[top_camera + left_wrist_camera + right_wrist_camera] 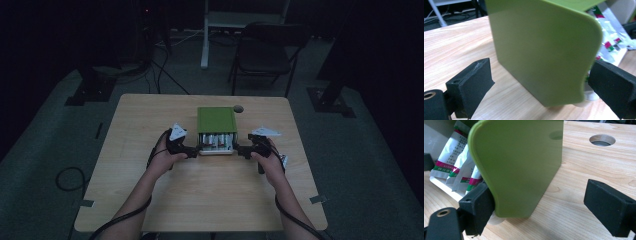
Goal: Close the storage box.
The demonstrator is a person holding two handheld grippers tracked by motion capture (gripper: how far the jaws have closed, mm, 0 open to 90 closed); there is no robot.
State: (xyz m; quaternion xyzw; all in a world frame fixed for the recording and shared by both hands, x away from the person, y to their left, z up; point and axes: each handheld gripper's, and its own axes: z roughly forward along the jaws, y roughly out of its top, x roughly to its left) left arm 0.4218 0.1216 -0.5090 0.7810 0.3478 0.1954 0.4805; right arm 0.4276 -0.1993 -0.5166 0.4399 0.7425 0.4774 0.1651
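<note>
In the high view the person's forearms enter from six o'clock, and each hand carries a gripper to the near corners of a green box [216,120] that stands a little beyond the middle of the wooden table [200,190]. The left gripper [196,150] sits at the box's eight o'clock corner, the right gripper [237,149] at its four o'clock corner, both aimed inward at the box's open near end.

The left gripper view shows its jaws spread wide, one pad at seven o'clock lying clear of the green side wall [541,50], the other at four o'clock close against the wall's rounded near edge; nothing is clamped. The right gripper view shows the same spread: one pad at seven o'clock lies against the rounded edge of the green wall [521,162], the other at four o'clock stands well apart over bare wood.

From above, the box's near end shows a white tray [216,152] with a row of pale packets [216,139], too small to read. The gripper views bring them closer: white sachets [456,167] with green and pink bands stand upright side by side in the tray.

Beyond the box, at its one o'clock, a round hole [602,140] is cut in the tabletop. Farther off, a dark folding chair [265,55] stands on the floor.
</note>
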